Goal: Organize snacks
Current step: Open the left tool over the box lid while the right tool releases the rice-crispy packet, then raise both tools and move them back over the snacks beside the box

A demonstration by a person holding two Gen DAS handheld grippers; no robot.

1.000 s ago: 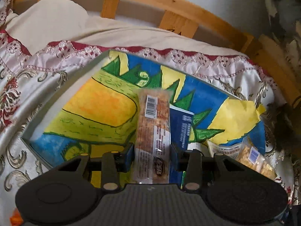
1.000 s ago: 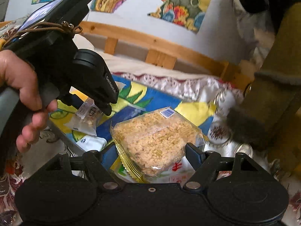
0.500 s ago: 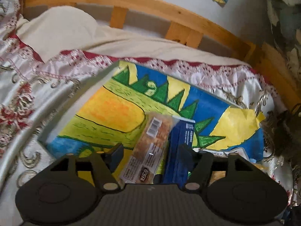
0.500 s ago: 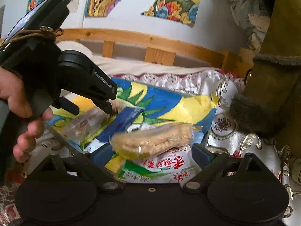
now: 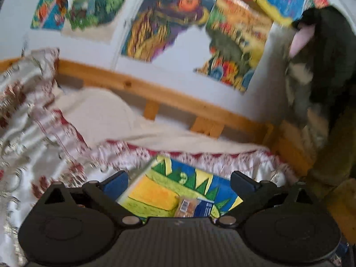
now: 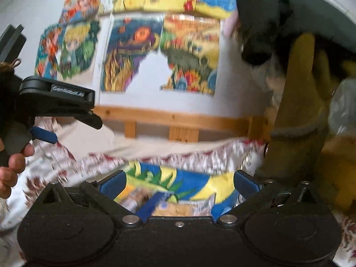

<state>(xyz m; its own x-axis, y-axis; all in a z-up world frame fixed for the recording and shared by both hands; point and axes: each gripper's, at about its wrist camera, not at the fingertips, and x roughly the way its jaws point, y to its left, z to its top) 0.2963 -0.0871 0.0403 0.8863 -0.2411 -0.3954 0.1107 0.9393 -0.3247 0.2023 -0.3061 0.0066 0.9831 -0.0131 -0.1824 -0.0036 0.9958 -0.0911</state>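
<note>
I have the left gripper (image 5: 179,183) and right gripper (image 6: 179,182) opening, empty, so I'd clear the snacks (image 5: 194,208) before reaching again.

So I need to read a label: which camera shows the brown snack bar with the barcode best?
The left wrist view: the snack bar lies fairly sharp on the painted board, barcode up. The right wrist view shows only a motion-blurred pale shape there.

Bed (image 5: 169,138): patterned satin cover (image 5: 29,155); on it a painted board (image 5: 191,184) bearing snack packets (image 5: 188,208).
</note>
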